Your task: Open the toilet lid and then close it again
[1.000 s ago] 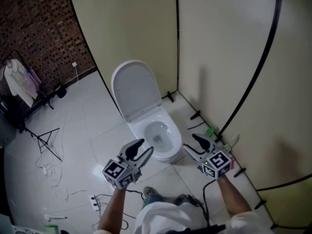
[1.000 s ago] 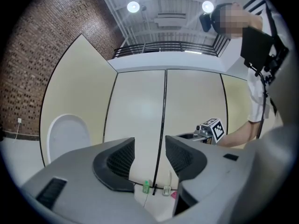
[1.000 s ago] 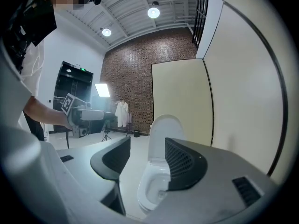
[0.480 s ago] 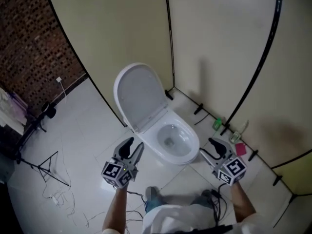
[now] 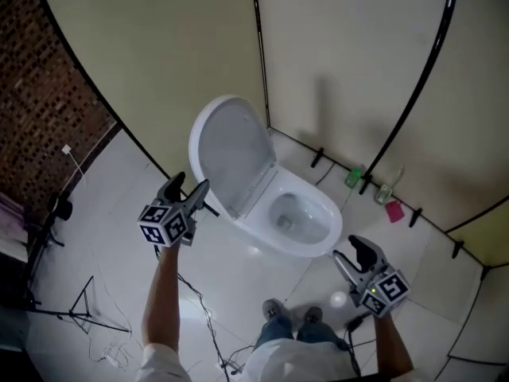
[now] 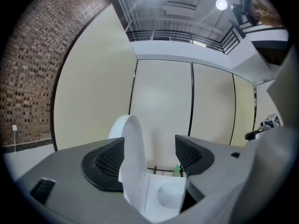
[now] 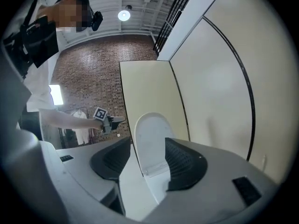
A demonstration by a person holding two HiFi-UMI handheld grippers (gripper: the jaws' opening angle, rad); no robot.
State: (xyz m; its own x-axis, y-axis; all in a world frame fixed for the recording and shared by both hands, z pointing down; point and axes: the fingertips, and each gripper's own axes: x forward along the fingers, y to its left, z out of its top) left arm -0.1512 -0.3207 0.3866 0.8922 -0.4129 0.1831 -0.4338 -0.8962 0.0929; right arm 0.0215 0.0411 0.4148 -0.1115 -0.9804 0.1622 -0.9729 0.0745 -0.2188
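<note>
White toilet lid [image 5: 232, 153] stands raised; left gripper [image 5: 191, 183] beside it (jaws just opening, empty), right gripper [image 5: 348, 251] wide, empty; green bottle [image 5: 353, 177] behind.

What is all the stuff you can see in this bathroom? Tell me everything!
Toilet: one, white, mid-floor by the partition.
Toilet lid: one, white, raised.
Green bottle: one, green, at the partition's foot.
Clear bottle: one, see-through, beside it.
Pink thing: one, pink, floor near the bottles.
Partition: cream panels, black trim, behind the toilet.
Brick wall: one, dark brown, left.
Cables: several, dark, floor at left.
Shoes: two, grey, bottom.
Left gripper: one, grey, beside the lid; jaws just been opening, lid edge lined up between them, not gripped.
Right gripper: one, grey, lower right, open, empty.
</note>
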